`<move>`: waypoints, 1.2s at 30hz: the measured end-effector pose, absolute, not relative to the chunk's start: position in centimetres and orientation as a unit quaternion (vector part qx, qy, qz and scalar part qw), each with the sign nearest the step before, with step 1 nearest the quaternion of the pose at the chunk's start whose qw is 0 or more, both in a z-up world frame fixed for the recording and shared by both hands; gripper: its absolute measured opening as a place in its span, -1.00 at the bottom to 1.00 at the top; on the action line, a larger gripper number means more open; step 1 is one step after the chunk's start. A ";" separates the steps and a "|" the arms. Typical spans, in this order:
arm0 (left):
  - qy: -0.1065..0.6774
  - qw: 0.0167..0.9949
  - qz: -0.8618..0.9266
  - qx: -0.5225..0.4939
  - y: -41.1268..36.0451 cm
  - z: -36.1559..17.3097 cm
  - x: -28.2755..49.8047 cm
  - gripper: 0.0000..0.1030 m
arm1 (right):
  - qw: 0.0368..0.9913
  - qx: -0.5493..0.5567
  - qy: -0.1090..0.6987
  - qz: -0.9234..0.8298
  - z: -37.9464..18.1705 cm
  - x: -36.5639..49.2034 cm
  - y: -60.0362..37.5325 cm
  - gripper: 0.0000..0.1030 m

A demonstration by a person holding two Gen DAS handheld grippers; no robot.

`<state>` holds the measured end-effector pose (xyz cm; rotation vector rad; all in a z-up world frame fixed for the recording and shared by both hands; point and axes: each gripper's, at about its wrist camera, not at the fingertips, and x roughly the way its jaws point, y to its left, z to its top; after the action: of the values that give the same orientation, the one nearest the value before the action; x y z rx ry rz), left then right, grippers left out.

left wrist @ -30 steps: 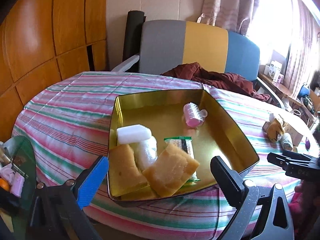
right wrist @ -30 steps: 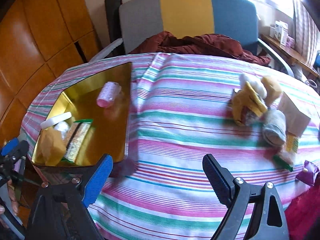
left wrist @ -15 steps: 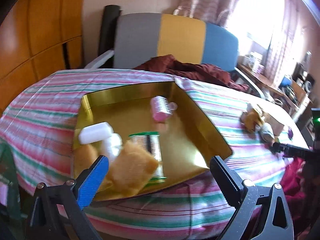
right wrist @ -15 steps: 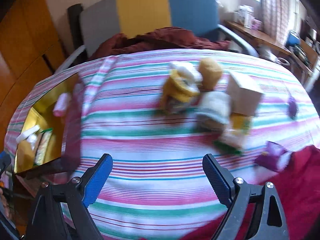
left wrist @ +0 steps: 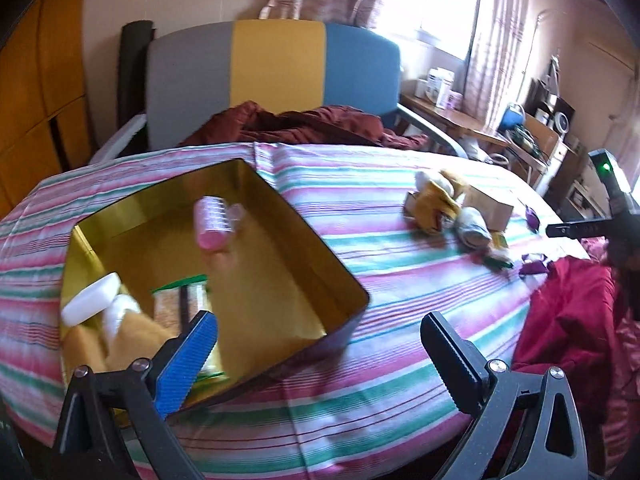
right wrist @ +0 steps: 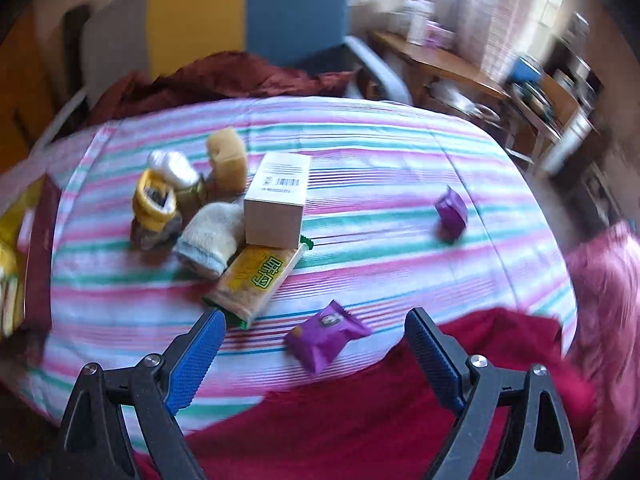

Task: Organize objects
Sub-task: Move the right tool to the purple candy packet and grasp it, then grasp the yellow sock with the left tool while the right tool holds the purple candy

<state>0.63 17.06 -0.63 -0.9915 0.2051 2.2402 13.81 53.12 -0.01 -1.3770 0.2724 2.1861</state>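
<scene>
Done: gold tin [left wrist: 280,216], left of frame, already holds several items.
Left: purple packets [right wrist: 324,336], box [right wrist: 280,200], snacks on striped worktop [right wrist: 380,264].
Right hand-held gripper [right wrist: 316,330]: released, empty.
Left hand-held gripper [left wrist: 320,332]: released, empty.

Pink-green-white striped tablecloth [right wrist: 360,184], gold tin [left wrist: 256,264], purple packet [right wrist: 324,336], white-topped cardboard box [right wrist: 280,196].

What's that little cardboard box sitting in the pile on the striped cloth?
The cardboard box is small, plain tan and closed, with a white top face printed with a barcode and fine text. It lies flat on the striped tablecloth, one end resting on a cracker packet, a rolled white sock against its side.
</scene>
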 end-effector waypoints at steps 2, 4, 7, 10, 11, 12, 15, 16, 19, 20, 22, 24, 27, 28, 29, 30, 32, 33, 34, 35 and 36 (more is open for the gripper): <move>0.082 0.343 0.854 -0.383 17.8 -0.7 0.7 0.98 | 0.225 -0.547 0.065 0.804 -0.4 12.7 52.8 0.78; 0.084 0.348 0.851 -0.384 18.3 -0.8 0.9 0.98 | 0.196 -0.585 0.025 0.787 -1.5 11.7 52.1 0.78; 0.089 0.360 0.845 -0.385 19.1 -0.7 1.2 0.98 | 0.177 -0.639 -0.013 0.749 -4.3 10.2 51.8 0.74; 0.094 0.367 0.842 -0.384 19.8 -0.6 1.2 0.98 | 0.182 -0.669 -0.019 0.720 -6.7 9.8 52.8 0.71; 0.096 0.370 0.840 -0.384 20.1 -0.6 1.3 0.98 | 0.188 -0.674 -0.011 0.714 -7.3 9.7 53.4 0.67; 0.097 0.372 0.839 -0.385 20.3 -0.6 1.3 0.98 | 0.192 -0.678 -0.002 0.710 -7.7 9.8 54.0 0.53; 0.099 0.380 0.834 -0.388 21.2 -0.7 1.2 0.98 | 0.192 -0.682 0.017 0.705 -8.7 10.4 54.9 0.20; 0.101 0.384 0.831 -0.389 21.6 -0.7 1.2 0.98 | 0.189 -0.678 0.021 0.710 -8.7 10.8 54.9 0.18; 0.105 0.391 0.825 -0.393 23.3 -0.6 0.9 0.96 | 0.189 -0.664 0.032 0.723 -8.4 11.6 54.9 0.13; 0.106 0.395 0.823 -0.394 23.9 -0.5 0.9 0.96 | 0.193 -0.658 0.036 0.727 -8.2 11.8 54.9 0.11; 0.114 0.400 0.821 -0.391 25.3 -0.4 0.7 0.96 | 0.199 -0.645 0.048 0.737 -7.7 12.1 55.1 0.10; 0.115 0.404 0.819 -0.391 26.4 -0.3 0.4 0.96 | 0.204 -0.632 0.055 0.745 -7.1 12.5 55.3 0.00; 0.108 0.409 0.809 -0.409 28.7 -0.6 -0.6 0.96 | 0.214 -0.608 0.079 0.761 -6.1 13.4 55.7 -0.07; 0.106 0.411 0.804 -0.416 29.6 -0.8 -0.9 0.96 | 0.215 -0.602 0.087 0.764 -5.9 13.7 55.9 -0.08; 0.107 0.410 0.802 -0.420 30.3 -0.9 -1.2 0.96 | 0.214 -0.598 0.093 0.766 -5.8 13.9 55.7 -0.08; 0.108 0.408 0.801 -0.424 31.3 -1.1 -1.6 0.95 | 0.212 -0.597 0.095 0.768 -5.7 14.0 55.7 -0.08; 0.107 0.410 0.797 -0.430 32.8 -1.3 -2.2 0.93 | 0.208 -0.602 0.094 0.765 -5.9 13.9 55.8 -0.08; 0.105 0.412 0.795 -0.432 33.3 -1.5 -2.4 0.93 | 0.209 -0.604 0.092 0.763 -5.9 14.0 55.7 -0.08; 0.105 0.411 0.794 -0.436 34.3 -1.7 -2.9 0.93 | 0.209 -0.606 0.092 0.762 -5.9 14.0 55.7 -0.08; 0.103 0.411 0.793 -0.438 34.8 -1.8 -3.2 0.93 | 0.206 -0.607 0.095 0.762 -5.9 14.1 55.6 -0.07; 0.099 0.412 0.791 -0.441 35.5 -2.0 -3.6 0.93 | 0.204 -0.608 0.099 0.761 -6.0 14.1 55.6 -0.06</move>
<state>-3.56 35.53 -1.98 -1.1103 0.2497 1.9896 14.14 55.64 -5.97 -1.6964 0.2765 2.1210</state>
